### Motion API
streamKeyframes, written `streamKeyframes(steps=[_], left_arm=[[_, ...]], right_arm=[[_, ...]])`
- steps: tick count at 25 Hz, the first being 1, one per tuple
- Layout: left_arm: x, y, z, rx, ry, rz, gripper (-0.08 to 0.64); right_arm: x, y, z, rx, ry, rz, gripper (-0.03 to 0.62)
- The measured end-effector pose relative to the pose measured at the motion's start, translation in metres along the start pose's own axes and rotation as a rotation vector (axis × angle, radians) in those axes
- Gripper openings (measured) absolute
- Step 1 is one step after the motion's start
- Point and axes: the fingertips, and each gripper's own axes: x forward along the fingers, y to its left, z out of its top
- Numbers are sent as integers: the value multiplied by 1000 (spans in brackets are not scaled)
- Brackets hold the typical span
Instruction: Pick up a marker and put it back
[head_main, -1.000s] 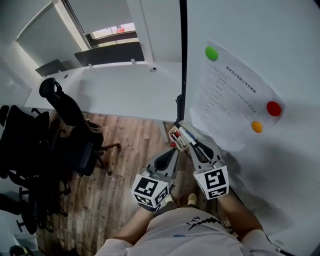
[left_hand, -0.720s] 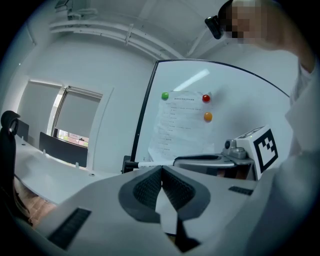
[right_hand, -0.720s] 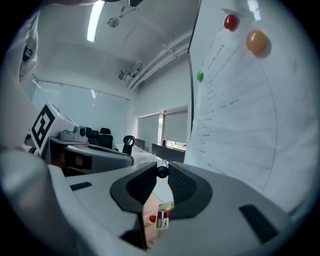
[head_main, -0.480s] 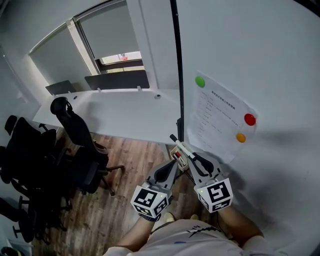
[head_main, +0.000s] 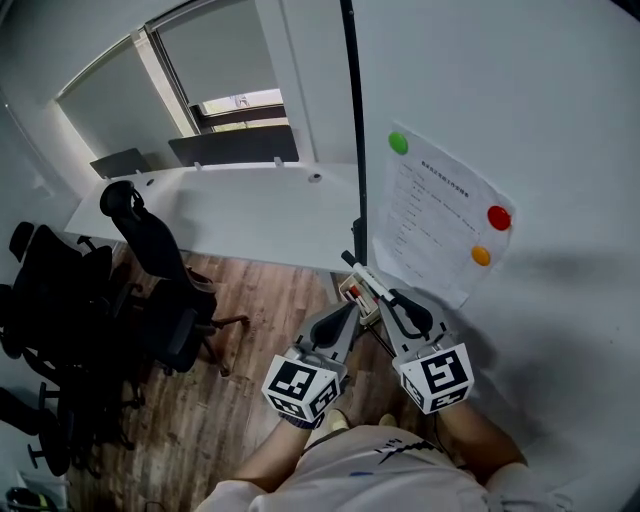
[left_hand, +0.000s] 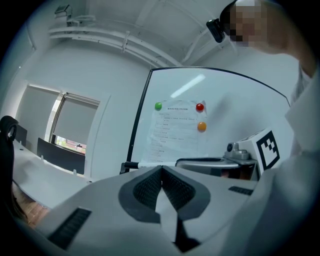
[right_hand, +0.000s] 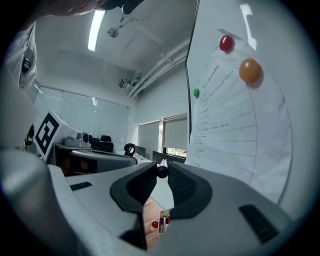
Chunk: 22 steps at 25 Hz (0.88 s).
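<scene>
A white marker (head_main: 362, 276) with a black cap sticks out up and to the left from my right gripper (head_main: 386, 298), which is shut on it beside the whiteboard (head_main: 520, 110). In the right gripper view the marker's black end (right_hand: 162, 171) sits pinched between the pads. Just below it a small marker holder (head_main: 351, 294) with red-capped markers hangs at the board's edge, also seen as the holder (right_hand: 161, 223) between the jaws. My left gripper (head_main: 342, 311) hangs beside it, shut with its pads (left_hand: 150, 186) touching and nothing between them.
A printed sheet (head_main: 432, 222) is pinned to the whiteboard by green (head_main: 398, 143), red (head_main: 498, 217) and orange (head_main: 481, 256) magnets. A long white desk (head_main: 220, 215) runs at the left, with black office chairs (head_main: 150, 290) on the wooden floor (head_main: 260, 330).
The head view has tilted up, so more of the wall and window shows. The right gripper has lifted the marker slightly away from the holder. The left gripper stays shut beside it.
</scene>
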Motion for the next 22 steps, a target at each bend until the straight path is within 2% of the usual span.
streamKeyframes(steps=[22], left_arm=[[-1,-2,0,9,3,-5,12]], right_arm=[[-3,1,5,-2,-6,-9,77]])
